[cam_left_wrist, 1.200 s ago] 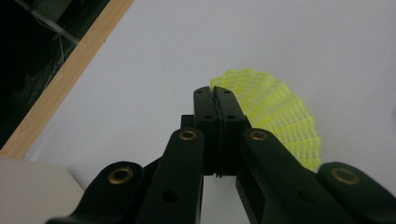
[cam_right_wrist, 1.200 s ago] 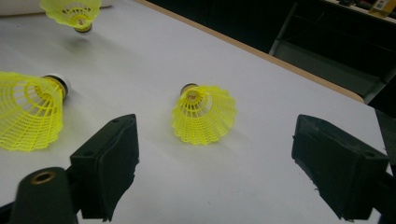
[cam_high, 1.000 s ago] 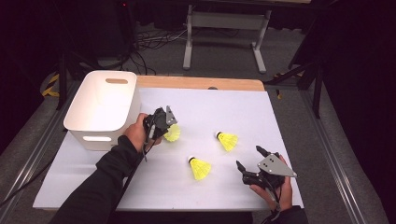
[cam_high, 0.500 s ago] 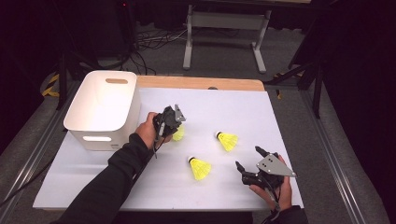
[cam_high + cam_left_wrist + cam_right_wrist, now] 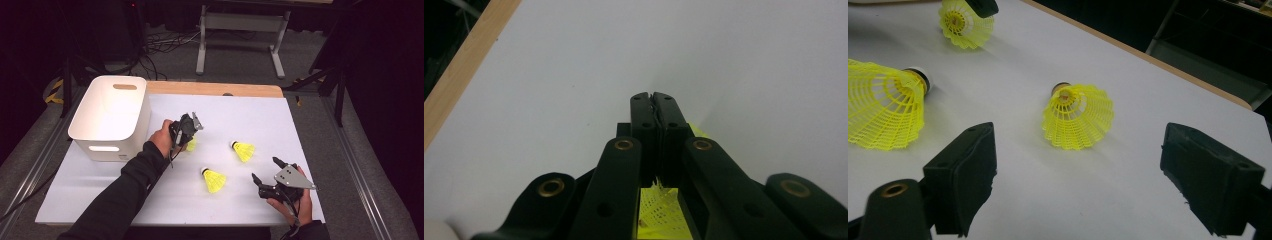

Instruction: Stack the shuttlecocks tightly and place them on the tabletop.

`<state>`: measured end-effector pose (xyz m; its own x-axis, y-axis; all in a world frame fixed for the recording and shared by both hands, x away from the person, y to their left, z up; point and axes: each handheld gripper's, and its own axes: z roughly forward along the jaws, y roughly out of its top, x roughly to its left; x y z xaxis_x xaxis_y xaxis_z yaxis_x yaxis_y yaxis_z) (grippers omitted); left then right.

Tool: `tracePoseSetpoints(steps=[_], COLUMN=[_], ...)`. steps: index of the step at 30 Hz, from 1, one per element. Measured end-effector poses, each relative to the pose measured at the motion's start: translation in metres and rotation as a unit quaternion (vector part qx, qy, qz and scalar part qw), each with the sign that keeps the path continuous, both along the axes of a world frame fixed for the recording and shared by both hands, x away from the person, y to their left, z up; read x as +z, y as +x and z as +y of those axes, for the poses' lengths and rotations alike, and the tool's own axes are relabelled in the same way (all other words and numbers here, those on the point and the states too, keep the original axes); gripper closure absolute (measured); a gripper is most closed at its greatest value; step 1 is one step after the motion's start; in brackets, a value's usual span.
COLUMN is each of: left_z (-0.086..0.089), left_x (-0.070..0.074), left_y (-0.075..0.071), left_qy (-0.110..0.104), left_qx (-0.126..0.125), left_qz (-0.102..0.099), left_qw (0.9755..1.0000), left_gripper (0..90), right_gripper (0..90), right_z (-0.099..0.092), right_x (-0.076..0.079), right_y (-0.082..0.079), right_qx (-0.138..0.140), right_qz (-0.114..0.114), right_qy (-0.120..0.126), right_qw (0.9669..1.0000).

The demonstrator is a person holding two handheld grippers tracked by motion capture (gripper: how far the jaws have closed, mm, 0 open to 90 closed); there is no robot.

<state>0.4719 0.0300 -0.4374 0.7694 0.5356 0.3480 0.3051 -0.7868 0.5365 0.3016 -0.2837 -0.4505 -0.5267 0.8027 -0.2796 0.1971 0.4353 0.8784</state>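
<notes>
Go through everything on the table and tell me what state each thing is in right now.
Left gripper: shut on the skirt of a yellow shuttlecock at the table.
Right gripper: open, holding nothing.
Far-right shuttlecock: lying on its side, free.
Near shuttlecock: lying on its side, free.
White bin: upright, open-topped; nothing seen inside.

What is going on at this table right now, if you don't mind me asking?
A person is handling yellow shuttlecocks with two hand-held grippers. The left hand-held gripper is shut on one shuttlecock's mesh skirt, beside the white bin. The right hand-held gripper rests open near the table's front edge, facing the two other shuttlecocks lying on the white tabletop.
</notes>
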Motion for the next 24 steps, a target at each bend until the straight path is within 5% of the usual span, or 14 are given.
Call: tracePoseSetpoints(steps=[8,14,24], left_z=[0.0025,0.0052,0.0048], left_x=[-0.0018,-0.0054,-0.0022], left_y=[0.0033,0.0061,0.0059], left_qy=[0.006,-0.021,-0.025], left_qx=[0.017,0.024,0.029], left_qz=[0.001,0.005,-0.006], left_qw=[0.9998,0.9995,0.9993], left_gripper=[88.4,83.5,73.8], right_gripper=[15.7,15.5,15.3], right_z=[0.0015,0.0014,0.0016], right_x=[-0.0005,-0.0011,-0.0017], right_y=[0.0005,0.0009,0.0012], right_qx=[0.002,0.003,0.004], right_qz=[0.004,0.004,0.007], right_qy=[0.001,-0.001,-0.001], right_qw=[1.0000,1.0000,1.0000])
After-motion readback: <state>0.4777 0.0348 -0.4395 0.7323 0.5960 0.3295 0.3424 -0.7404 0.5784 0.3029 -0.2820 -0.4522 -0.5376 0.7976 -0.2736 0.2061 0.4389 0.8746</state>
